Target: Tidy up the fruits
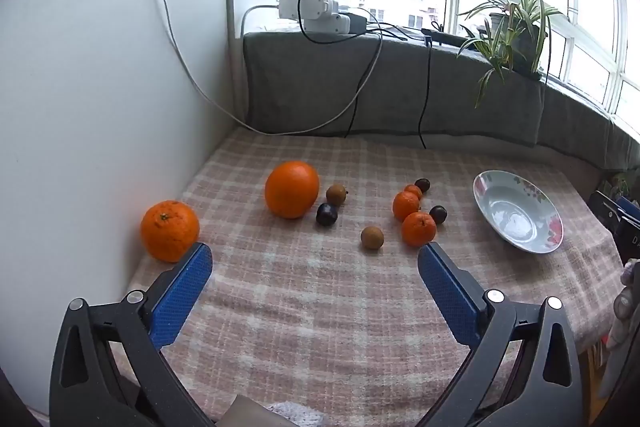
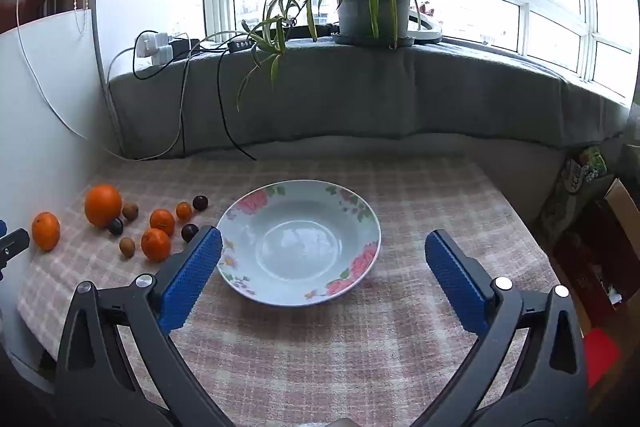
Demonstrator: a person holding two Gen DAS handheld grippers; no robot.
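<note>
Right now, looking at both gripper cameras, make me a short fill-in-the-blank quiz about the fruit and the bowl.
1. The floral bowl holds ____ fruit.
2. The left gripper and right gripper both have their jaws ____.
3. The number of small dark plums on the checked cloth is ____.

Missing words: no; open; three

Through the left wrist camera I see my left gripper spread wide and empty above the checked worktop. A large orange sits just beyond its left finger, another large orange farther back. Small mandarins and dark fruits lie scattered left of the empty floral bowl.
</note>
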